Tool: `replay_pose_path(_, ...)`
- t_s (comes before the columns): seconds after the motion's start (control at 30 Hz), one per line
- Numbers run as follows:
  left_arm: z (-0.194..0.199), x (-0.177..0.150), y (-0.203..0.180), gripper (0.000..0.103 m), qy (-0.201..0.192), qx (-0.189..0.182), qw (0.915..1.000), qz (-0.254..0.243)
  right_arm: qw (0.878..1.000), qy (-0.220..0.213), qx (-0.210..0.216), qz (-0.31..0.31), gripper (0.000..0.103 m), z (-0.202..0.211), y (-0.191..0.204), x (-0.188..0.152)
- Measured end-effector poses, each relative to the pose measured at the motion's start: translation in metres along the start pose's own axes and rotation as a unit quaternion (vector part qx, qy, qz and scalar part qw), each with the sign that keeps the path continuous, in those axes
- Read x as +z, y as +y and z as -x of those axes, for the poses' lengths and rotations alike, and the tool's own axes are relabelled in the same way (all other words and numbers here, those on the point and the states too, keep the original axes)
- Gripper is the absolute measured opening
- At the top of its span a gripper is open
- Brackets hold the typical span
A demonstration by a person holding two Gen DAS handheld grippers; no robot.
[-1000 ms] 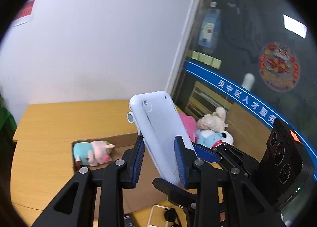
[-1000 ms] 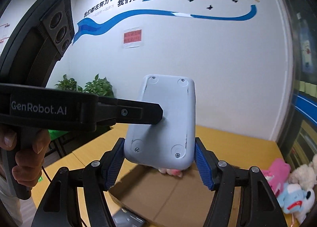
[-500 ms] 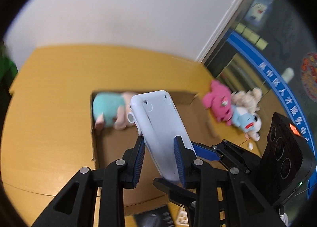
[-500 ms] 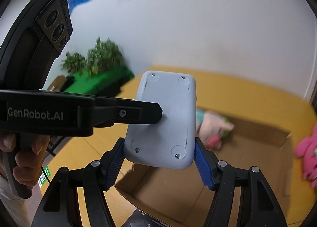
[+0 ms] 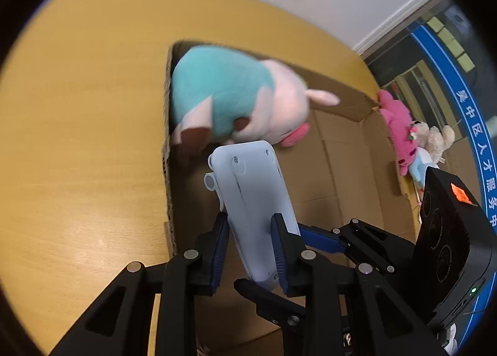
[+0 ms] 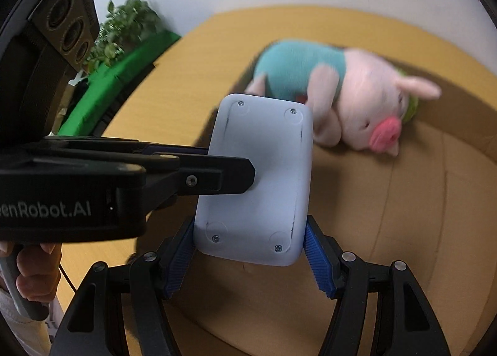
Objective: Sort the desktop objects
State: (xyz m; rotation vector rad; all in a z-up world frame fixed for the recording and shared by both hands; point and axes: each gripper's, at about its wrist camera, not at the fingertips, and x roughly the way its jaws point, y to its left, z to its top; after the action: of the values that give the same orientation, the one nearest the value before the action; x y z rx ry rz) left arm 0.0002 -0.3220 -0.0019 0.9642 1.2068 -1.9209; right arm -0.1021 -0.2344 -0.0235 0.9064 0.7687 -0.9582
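Note:
Both grippers hold one white flat plastic device (image 5: 254,200), seen from its back with screws at the corners; it also shows in the right wrist view (image 6: 257,179). My left gripper (image 5: 250,250) is shut on its thin edges. My right gripper (image 6: 248,250) is shut on its wider sides at the lower end. The device hangs over the open cardboard box (image 5: 348,182). A teal and pink plush pig (image 5: 239,98) lies in the box's far corner, just beyond the device; it also shows in the right wrist view (image 6: 335,95).
The box sits on a yellow wooden table (image 5: 80,126). A pink plush (image 5: 399,126), a beige plush (image 5: 435,138) and a blue plush lie outside the box's right wall. A green surface and a plant (image 6: 124,33) stand beyond the table's left edge.
Both grippers have tilted down and moved forward with the device, lowering it toward the box. The plush pig now looks much larger and closer.

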Motion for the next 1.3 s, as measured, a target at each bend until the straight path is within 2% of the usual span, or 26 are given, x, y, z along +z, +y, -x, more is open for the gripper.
replay_pose_path(0.23, -0.018, 0.004, 0.003, 0.026, 0.026, 0.025, 0.9993, -0.006, 0.998, 0.050, 0.018, -0.035, 0.065, -0.028, -0.015, -0.002)
replay_pose_path(0.37, -0.016, 0.009, 0.005, 0.026, 0.031, 0.030, 0.9990, 0.009, 0.996, 0.060, 0.031, -0.058, 0.065, -0.037, -0.023, 0.002)
replay_pose_path(0.5, 0.014, 0.006, 0.017, 0.026, -0.016, 0.018, 0.9994, 0.025, 0.992, 0.087, 0.055, -0.076, 0.069, -0.047, -0.030, -0.007)
replay_pose_path(0.67, 0.048, -0.014, 0.032, 0.026, -0.066, 0.050, 0.9965, 0.015, 0.995, 0.078, 0.053, -0.039, 0.076, -0.033, -0.030, -0.006)
replay_pose_path(0.8, 0.052, -0.037, 0.042, 0.026, -0.081, 0.068, 0.9944, 0.007, 0.994, 0.068, 0.026, 0.077, 0.076, -0.012, -0.025, -0.004)
replay_pose_path(0.87, 0.041, -0.042, 0.039, 0.026, -0.078, 0.072, 0.9944, 0.005, 0.984, 0.096, -0.007, 0.153, 0.073, -0.020, -0.020, -0.007)
replay_pose_path(0.9, 0.040, -0.046, 0.040, 0.027, -0.079, 0.071, 0.9943, 0.003, 0.977, 0.110, -0.018, 0.182, 0.064, -0.027, -0.017, -0.009)
replay_pose_path(0.93, 0.042, -0.050, 0.041, 0.027, -0.092, 0.070, 0.9933, 0.002, 0.973, 0.117, -0.018, 0.197, 0.054, -0.032, -0.015, -0.010)
replay_pose_path(1.0, 0.043, -0.055, 0.040, 0.027, -0.107, 0.075, 0.9914, 0.005, 0.968, 0.134, -0.001, 0.211, 0.050, -0.044, -0.011, -0.011)
replay_pose_path(1.07, 0.044, -0.056, 0.042, 0.027, -0.108, 0.069, 0.9917, 0.014, 0.965, 0.126, -0.001, 0.229, 0.046, -0.048, -0.003, -0.012)
replay_pose_path(1.17, 0.045, -0.055, 0.042, 0.027, -0.107, 0.069, 0.9917, 0.015, 0.968, 0.118, 0.011, 0.221, 0.042, -0.047, 0.003, -0.012)
replay_pose_path(1.3, 0.044, -0.057, 0.041, 0.027, -0.108, 0.058, 0.9923, 0.018, 0.978, 0.105, -0.001, 0.179, 0.040, -0.043, -0.004, -0.011)
